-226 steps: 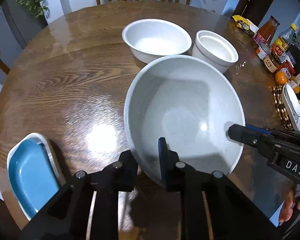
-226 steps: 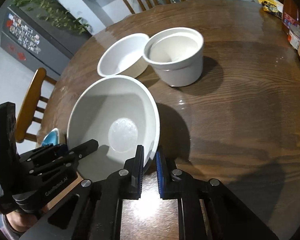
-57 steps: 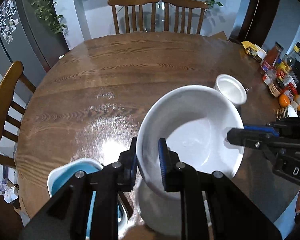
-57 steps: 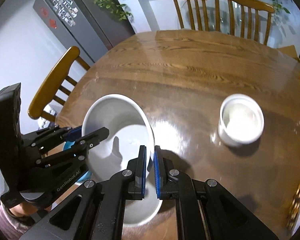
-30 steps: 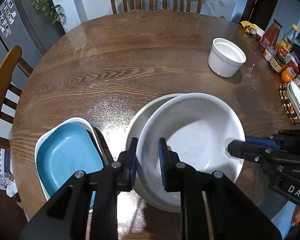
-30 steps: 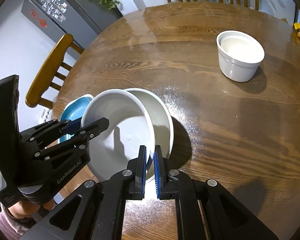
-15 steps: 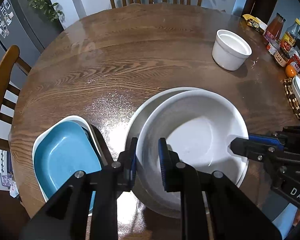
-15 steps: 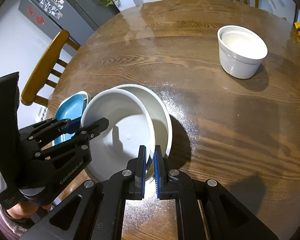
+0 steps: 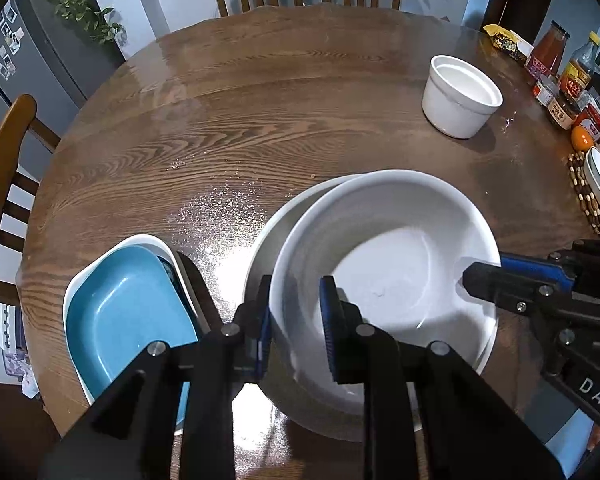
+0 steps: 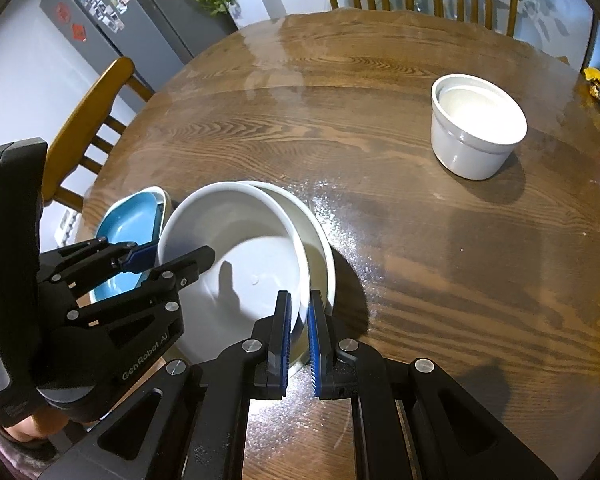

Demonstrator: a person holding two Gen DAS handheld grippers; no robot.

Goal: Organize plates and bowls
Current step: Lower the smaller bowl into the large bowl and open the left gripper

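- Nested on the round wooden table (image 9: 260, 112): a white bowl (image 9: 388, 280) sitting inside a wider, shallower white bowl (image 9: 268, 236), slightly off centre toward the right in the left wrist view.
- Left gripper (image 9: 296, 320) straddling the inner bowl's near rim, one finger outside, one inside; jaws opening, rim between them, pads looking just clear of it.
- Right gripper (image 10: 299, 328) clamped tight on the same bowl's rim at the opposite side, blue pads (image 10: 286, 328) pressed against it.
- Just beside the stack, near the table's edge: a blue dish (image 9: 120, 312) resting in a white dish (image 9: 168, 252).
- Well apart, across the table: a small straight-walled white bowl (image 10: 476, 128), upright.
- At the far right edge in the left wrist view: bottles and jars (image 9: 560, 80) and an orange (image 9: 581, 137).
- Wooden chairs (image 10: 88, 128) around the table.
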